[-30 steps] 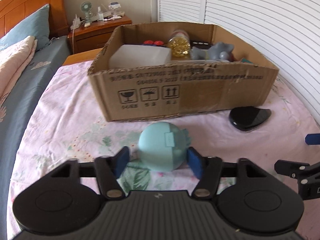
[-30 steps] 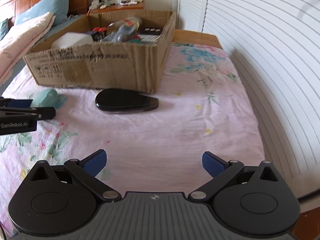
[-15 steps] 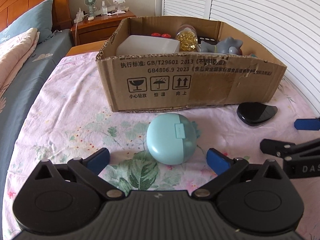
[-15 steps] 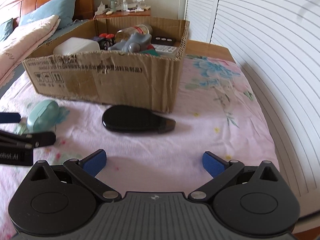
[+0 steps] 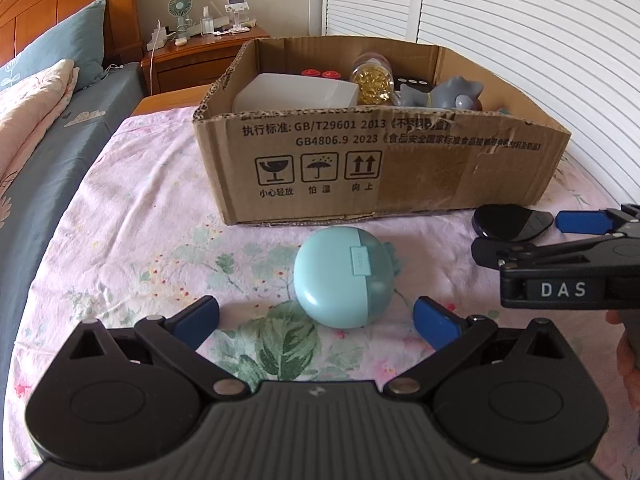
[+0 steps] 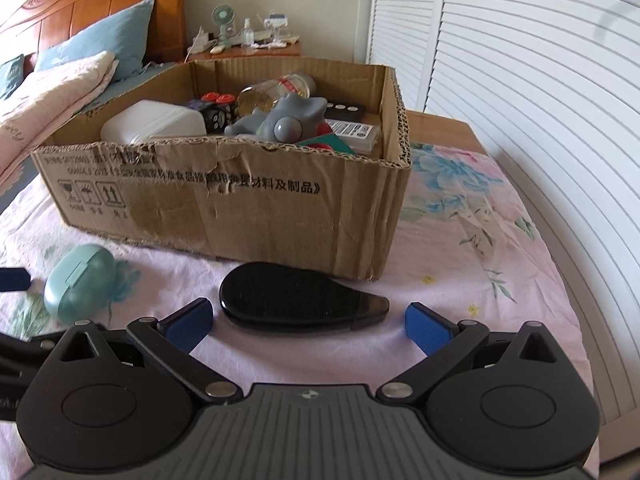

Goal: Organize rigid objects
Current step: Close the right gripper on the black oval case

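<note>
open brown cardboard box (image 5: pixel 384 160) sits mid-bed on the pink floral sheet (image 5: pixel 132 240). flat black teardrop case (image 6: pixel 296 300) and round teal plastic case (image 5: pixel 340 276) lie before it. left gripper (image 5: pixel 316 316) has just opened wide around the teal case, untouched; right gripper (image 6: pixel 308 322) wide, empty.

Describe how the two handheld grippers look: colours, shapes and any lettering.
Both the left gripper and the right gripper have black ribbed bodies, round black side discs, silver pivot pins and blue pads. White letters "DAS" mark the right gripper's side.
</note>
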`<state>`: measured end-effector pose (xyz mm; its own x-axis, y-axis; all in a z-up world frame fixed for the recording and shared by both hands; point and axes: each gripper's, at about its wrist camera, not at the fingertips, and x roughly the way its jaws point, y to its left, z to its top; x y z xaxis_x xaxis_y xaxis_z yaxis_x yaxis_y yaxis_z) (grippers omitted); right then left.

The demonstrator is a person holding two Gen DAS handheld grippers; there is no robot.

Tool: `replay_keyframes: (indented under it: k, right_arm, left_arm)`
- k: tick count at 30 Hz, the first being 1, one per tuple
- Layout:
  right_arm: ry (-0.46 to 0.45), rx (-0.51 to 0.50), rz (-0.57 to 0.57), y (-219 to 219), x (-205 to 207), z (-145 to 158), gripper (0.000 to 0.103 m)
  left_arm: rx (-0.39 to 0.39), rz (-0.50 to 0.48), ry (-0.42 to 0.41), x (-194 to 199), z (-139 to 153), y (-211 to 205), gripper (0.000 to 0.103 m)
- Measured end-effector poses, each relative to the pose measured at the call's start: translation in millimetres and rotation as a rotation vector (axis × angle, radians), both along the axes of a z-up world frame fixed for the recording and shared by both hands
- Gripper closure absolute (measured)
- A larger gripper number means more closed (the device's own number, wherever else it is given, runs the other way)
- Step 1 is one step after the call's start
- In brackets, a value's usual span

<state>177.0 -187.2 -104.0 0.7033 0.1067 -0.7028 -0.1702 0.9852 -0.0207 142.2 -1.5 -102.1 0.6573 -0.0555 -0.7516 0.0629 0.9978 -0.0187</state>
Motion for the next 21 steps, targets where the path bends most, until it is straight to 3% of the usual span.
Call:
replay_keyframes:
  k: [15, 21]
  right_arm:
    - [0.017, -0.002, -0.054, 7, 10, 1, 0.000]
    - [0.011, -0.003, -0.061, 0, 2, 2, 0.006]
  left_arm:
    - [-0.001, -0.003, -0.015, -1, -1, 0, 0.001]
    - [-0.002, 0.007, -0.021, 1, -2, 1, 0.001]
